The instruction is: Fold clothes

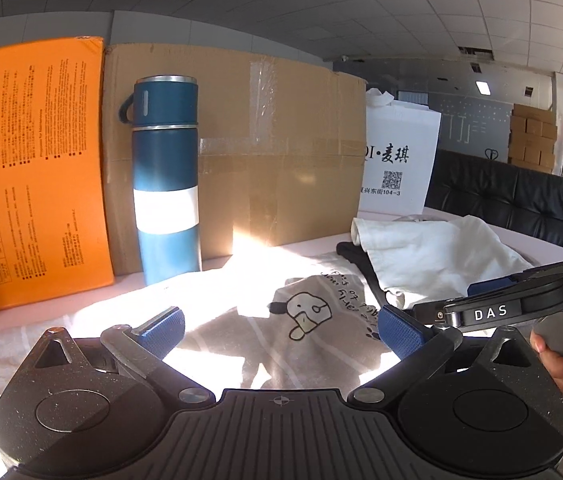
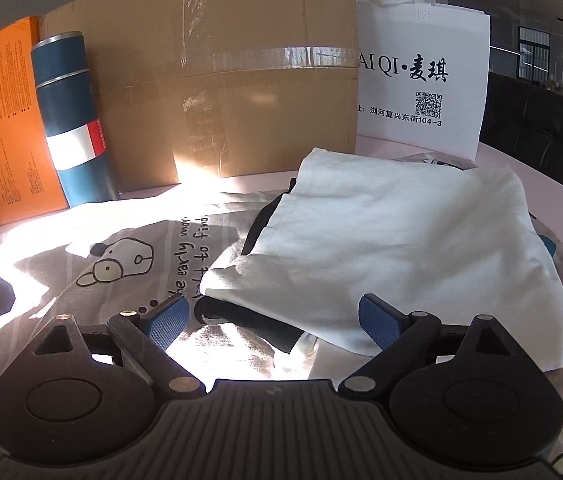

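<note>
Cardboard box (image 2: 217,76), big and brown with shiny tape, stands far ahead of both tongs, behind everything else. An orange box (image 1: 33,168) with small black print leans beside it, off to the left of the left tongs. A white bag (image 2: 421,76) with black writing and a square code stands ahead of the right tongs, a little to their right.

Spread under both tongs lies a grey cloth (image 2: 129,264) with a cartoon animal and some words on it. Bright sun falls across part of it. On top of that cloth, just ahead of the right tongs, lies a white shirt (image 2: 393,240), folded flat, with a dark piece of clothing (image 2: 257,224) peeking out from under its left edge.

A tall blue bottle (image 1: 165,176) with a white band stands upright ahead of the left tongs, in front of the cardboard box.

The left tongs (image 1: 281,330) are spread wide with nothing between the blue pads. The right tongs (image 2: 273,320) are spread wide too, with the near corner of the white shirt lying between the pads, not pinched. In the left view a hand (image 1: 561,364) grips the handle of the right tongs.
</note>
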Demonstrator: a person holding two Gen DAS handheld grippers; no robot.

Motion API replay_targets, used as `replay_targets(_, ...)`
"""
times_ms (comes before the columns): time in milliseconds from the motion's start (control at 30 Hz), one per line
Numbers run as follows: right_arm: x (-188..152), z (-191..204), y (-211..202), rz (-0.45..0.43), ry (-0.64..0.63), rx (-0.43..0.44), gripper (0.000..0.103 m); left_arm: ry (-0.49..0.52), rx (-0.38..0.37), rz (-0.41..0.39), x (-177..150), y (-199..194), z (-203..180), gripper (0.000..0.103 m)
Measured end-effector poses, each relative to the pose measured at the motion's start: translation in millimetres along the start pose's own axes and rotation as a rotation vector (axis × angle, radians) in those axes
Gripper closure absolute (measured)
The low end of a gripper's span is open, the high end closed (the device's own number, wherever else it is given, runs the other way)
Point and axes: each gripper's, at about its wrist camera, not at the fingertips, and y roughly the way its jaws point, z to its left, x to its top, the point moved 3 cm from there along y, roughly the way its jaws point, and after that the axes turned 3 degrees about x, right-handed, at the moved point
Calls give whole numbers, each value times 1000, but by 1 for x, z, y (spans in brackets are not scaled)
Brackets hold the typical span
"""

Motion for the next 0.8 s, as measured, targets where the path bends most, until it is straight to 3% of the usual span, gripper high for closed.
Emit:
replay_targets(100, 1, -12, 9, -18, 103, -2, 33, -22, 4, -1, 6, 6, 2, 0)
replay_targets(233, 1, -40, 2, -54, 320, 57, 66, -100, -29, 20, 9, 21, -3, 0)
replay_targets(333, -1, -45, -4, -81, 355, 103, 85, -137, -72, 54, 4, 36, -19, 0)
replay_targets(433, 0, -59, -20, -147, 459, 182, 88, -151, -126, 88, -1, 50, -39, 0)
replay_targets(600, -6, -91, -24, -142, 668, 313, 89, -194, -220, 156, -2, 77, -69, 0)
replay_targets(800, -5, -93, -23, -114, 707, 348, 83, -304, -288, 235, -3, 114, -88, 4)
